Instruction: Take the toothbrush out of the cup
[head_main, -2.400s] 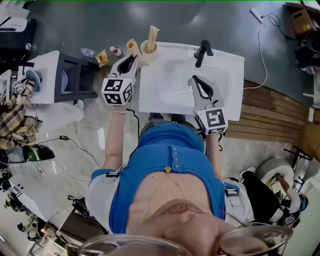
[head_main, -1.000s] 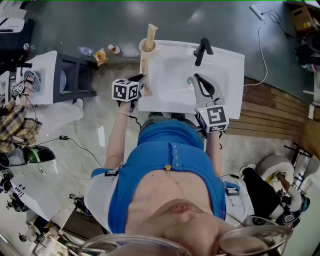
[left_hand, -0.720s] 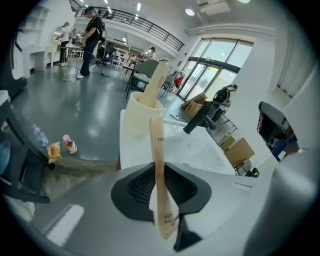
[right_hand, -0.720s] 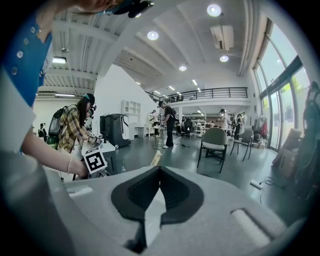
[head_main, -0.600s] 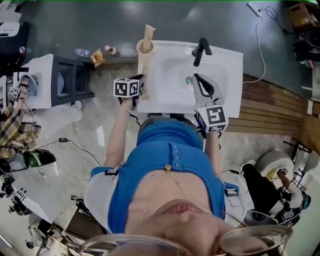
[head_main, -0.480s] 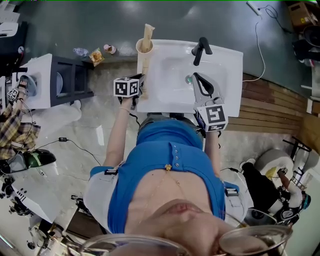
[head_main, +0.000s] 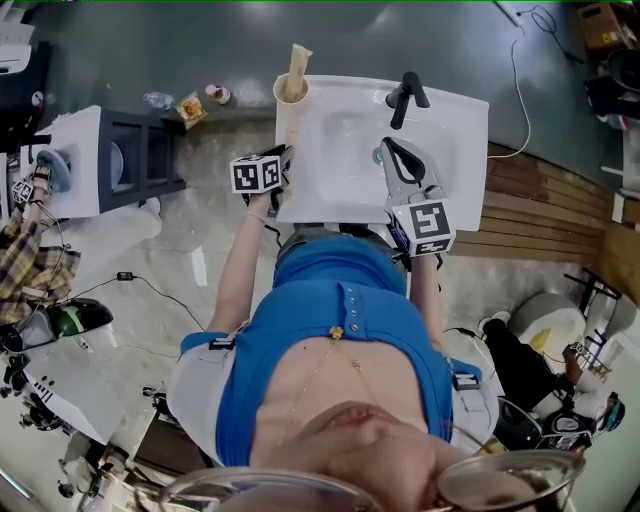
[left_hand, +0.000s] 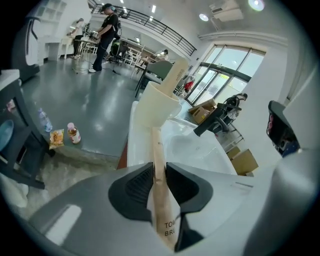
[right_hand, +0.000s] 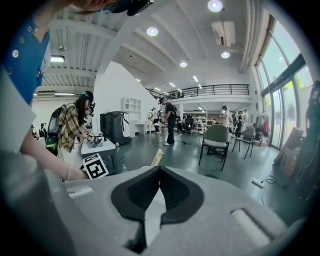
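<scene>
Two wrapped toothbrushes: the standing toothbrush (head_main: 297, 65) is in the cup (head_main: 291, 93) at the sink (head_main: 455, 150) corner. The lying toothbrush (left_hand: 159, 167) runs along the sink's left edge between my left gripper (left_hand: 160, 172) jaws, which are opening. Its wrapper reads "TO", "BRU", the rest hidden. My right gripper (right_hand: 159, 172) is closed and empty.

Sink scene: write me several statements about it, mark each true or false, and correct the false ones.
1. A paper-wrapped toothbrush lies between the left hand-held gripper's jaws. True; the jaws are opening.
2. The cup is empty. False: a second wrapped toothbrush stands in it.
3. The right hand-held gripper grips the faucet. False: it is shut on nothing, above the sink.
4. The cup stands at the sink's far left corner. True.
</scene>
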